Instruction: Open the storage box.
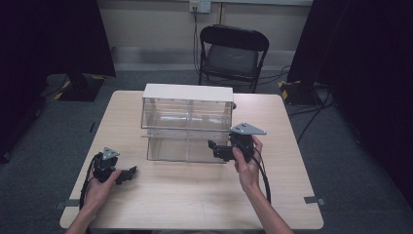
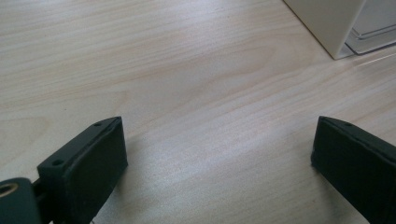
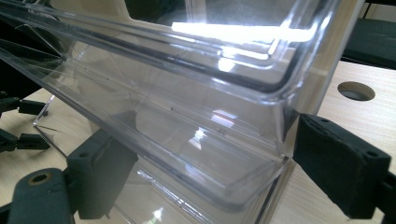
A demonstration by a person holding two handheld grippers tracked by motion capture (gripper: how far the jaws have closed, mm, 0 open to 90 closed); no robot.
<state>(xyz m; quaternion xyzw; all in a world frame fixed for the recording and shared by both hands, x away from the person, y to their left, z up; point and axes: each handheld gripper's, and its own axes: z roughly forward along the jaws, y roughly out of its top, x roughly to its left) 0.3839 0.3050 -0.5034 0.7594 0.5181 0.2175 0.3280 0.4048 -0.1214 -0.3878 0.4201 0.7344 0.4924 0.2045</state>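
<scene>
Seen from above, near edge of a pale wood-grain bench (image 1: 195, 195), smooth and matte, rounded at the corners. At left, left hand-held gripper (image 1: 127, 174) resting low on the wood, black blocky jaws spread wide over bare grain, nothing between them. At right, right hand-held gripper (image 1: 215, 149), raised, grey three-cornered plate on top, black cable trailing back along the forearm; jaws spread, straddling the lower front corner of a clear plastic box (image 1: 187, 127), not seen to pinch it. Mid-bench, that box: rectangular, two tiers, glossy see-through walls catching bright glare, flat off-white top and side panel, a hinged clear front flap on the lower tier tilted outward. Just past its right end, a round hole (image 3: 356, 91) in the benchtop. Beyond, on grey carpet, a black folding chair (image 1: 233, 51) against a pale wall.
</scene>
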